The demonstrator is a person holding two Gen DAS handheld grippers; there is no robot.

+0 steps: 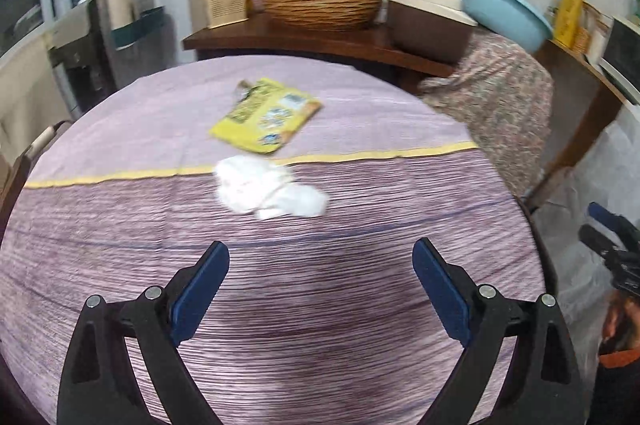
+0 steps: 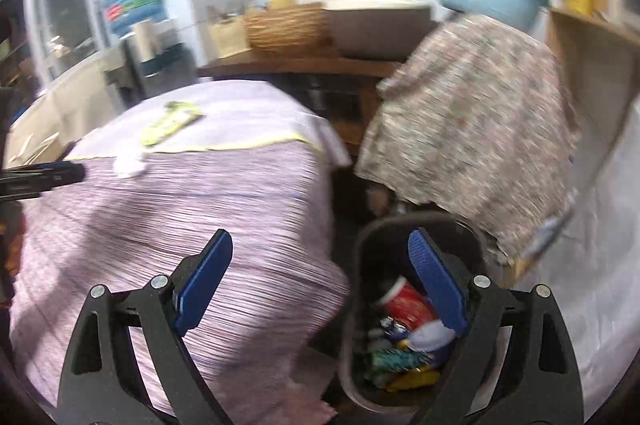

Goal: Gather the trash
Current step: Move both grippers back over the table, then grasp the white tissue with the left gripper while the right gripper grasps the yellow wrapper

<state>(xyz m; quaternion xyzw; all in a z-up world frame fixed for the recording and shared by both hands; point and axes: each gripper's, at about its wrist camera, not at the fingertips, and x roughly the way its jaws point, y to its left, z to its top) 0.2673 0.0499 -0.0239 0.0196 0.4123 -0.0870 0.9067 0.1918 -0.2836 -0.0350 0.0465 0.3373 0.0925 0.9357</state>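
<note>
I find my left gripper (image 1: 320, 289) with its jaws spread wide and nothing between them, hanging over the near part of the table (image 1: 360, 325) and its striped lilac cloth. Two pieces of trash remain on that cloth. The crumpled white tissue (image 1: 269, 190) lies at about 12 o'clock from the left fingertips, just on the near side of the cloth's yellow band. The yellow snack wrapper (image 1: 266, 115) lies flat beyond it, on the far side of the band, near but apart from the tissue. My right gripper (image 2: 320, 285) is likewise spread and empty; from its camera the dark trash bin (image 2: 362, 249) stands on the floor at about 5 o'clock, beside the hanging edge of the cloth, already holding a red cup (image 2: 406, 301) and assorted wrappers. In my judgement the tissue is very light and soft and will collapse under the pads, so I would close on its bunched middle, where the wad stands highest, and take care not to pinch the cloth beneath. The wrapper looks thin, slick and light; lying flat it offers little to grip, so I would take it at its torn, raised end at 11 o'clock. The right wrist view is motion-blurred, so finer detail of the bin contents cannot be confirmed.
</note>
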